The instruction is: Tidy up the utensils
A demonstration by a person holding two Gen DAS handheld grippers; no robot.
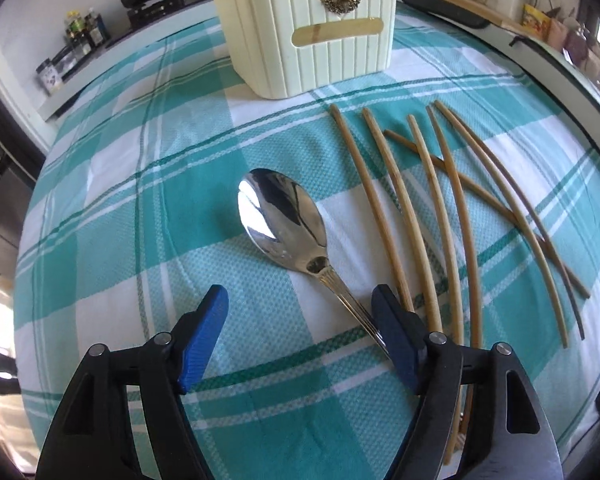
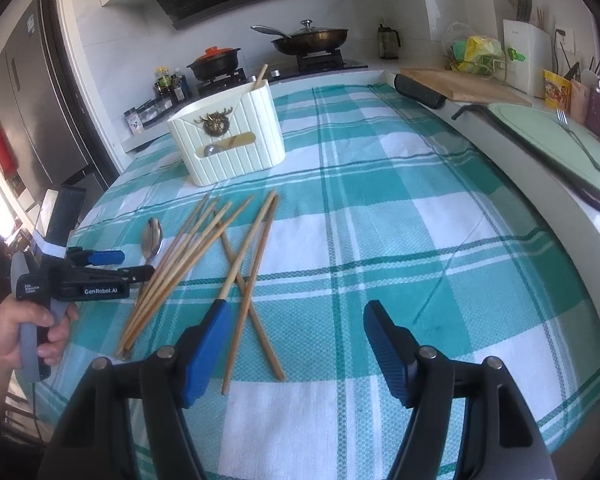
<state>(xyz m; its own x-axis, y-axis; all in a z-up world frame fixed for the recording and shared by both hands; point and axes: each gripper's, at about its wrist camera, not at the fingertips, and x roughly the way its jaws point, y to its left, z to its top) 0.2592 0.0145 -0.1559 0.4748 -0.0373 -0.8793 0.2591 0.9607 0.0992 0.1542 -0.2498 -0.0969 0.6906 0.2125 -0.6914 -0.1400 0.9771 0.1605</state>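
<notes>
bare cloth (image 2: 440, 240) right of the chopsticks (image 2: 204, 256) lies open — the holder (image 2: 236, 144) blocks the far side.

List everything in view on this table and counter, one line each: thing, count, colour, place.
Spoon: one, silver, on the cloth, bowl toward the holder.
Chopsticks: six loose, tan, right of the spoon, some crossed.
Utensil holder: one, cream, far end of the cloth; a stick stands in it.
Tablecloth: one, teal-white check.
Pots: two, dark, on the stove.
Fork: one, metal, on the pale green board.
Left claw: one, blue-tipped, open around the spoon handle.
Right claw: one, blue-tipped, open, beside the chopsticks.
</notes>
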